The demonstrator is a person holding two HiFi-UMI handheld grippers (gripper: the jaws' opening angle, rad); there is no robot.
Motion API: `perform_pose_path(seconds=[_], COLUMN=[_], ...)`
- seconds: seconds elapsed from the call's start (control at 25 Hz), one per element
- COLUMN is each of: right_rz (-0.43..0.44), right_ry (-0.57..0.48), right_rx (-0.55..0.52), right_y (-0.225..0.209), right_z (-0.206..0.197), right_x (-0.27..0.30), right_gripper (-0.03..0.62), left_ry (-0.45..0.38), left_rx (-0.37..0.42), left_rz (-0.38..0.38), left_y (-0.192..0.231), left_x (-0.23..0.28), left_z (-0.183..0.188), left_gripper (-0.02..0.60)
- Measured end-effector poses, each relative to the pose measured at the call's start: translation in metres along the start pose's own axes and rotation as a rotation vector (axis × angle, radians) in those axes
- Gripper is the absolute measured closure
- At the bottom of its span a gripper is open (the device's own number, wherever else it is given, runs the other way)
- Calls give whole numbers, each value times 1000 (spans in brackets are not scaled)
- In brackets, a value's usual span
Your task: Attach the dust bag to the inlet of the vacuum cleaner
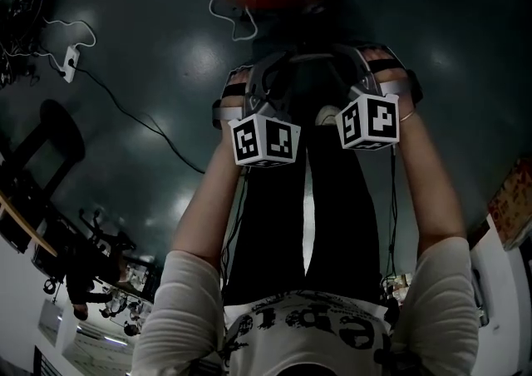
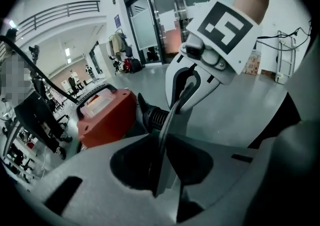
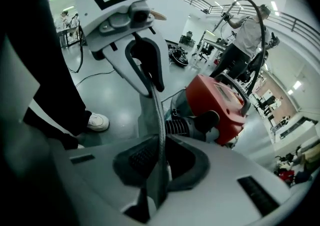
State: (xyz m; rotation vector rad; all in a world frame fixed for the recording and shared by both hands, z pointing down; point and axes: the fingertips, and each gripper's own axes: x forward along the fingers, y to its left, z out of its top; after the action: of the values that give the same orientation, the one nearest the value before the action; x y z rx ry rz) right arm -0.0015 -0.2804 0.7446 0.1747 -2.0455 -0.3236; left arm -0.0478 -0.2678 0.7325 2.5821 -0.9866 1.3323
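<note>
Dust bag — edge-on, stretched lengthwise between left gripper, right gripper.

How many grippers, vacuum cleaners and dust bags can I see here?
Grippers: 2, the left gripper and the right gripper, each clamped on the bag's edge
Vacuum cleaner, red: 1
Dust bag, grey: 1
Total: 4

Red on the vacuum cleaner, black on its ribbed hose. Pale grey across the dust bag. Black-and-white squares on the marker cubes. White shirt with black print, black trousers, white shoe.
</note>
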Motion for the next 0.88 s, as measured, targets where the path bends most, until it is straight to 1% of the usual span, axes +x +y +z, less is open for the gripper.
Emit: perform_pose_path(seconds=[0.08,0.12,0.24,0.28,0.32,0.36,0.4,0.44,0.48,0.52,0.6,0.68,0.76,0.84,0.88], right_rz=[10,17,32,33,33,31,31,33,36,39,46,50,51,53,55], right_ry=[5,7,12,12,13,14,16,18,20,22,26,26,24,24,26], right_rx=[25,39,80,90,98,103,106,110,113,117,123,131,139,147,152], right_y=[0,0,0,1,0,0,0,0,0,0,1,2,1,1,1], right_z=[-2,-2,-3,-2,-2,-1,-1,-1,0,0,1,0,-1,-2,-2], right_x=[1,1,0,0,0,0,1,1,2,2,3,3,3,3,3], right_gripper=[566,566,566,566,566,566,566,568,566,566,566,566,566,566,566], left_ry=[-18,-43,-151,-169,-173,-168,-165,-167,-173,-177,-163,-113,-77,-88,-101], left_rx=[-39,-81,-250,-283,-284,-255,-209,-162,-128,-114,-110,-97,-90,-89,-87], left_rz=[10,27,117,147,175,199,216,219,204,173,106,87,124,168,177], left_y=[6,13,52,67,82,96,109,120,128,134,141,148,159,168,169], left_x=[-16,-26,-54,-56,-52,-44,-32,-18,-3,10,32,47,54,55,55], left_z=[5,11,29,32,35,38,44,51,58,65,74,71,64,62,62], left_gripper=[512,512,515,515,516,548,579,579,579,579,580,580,580,580,580])
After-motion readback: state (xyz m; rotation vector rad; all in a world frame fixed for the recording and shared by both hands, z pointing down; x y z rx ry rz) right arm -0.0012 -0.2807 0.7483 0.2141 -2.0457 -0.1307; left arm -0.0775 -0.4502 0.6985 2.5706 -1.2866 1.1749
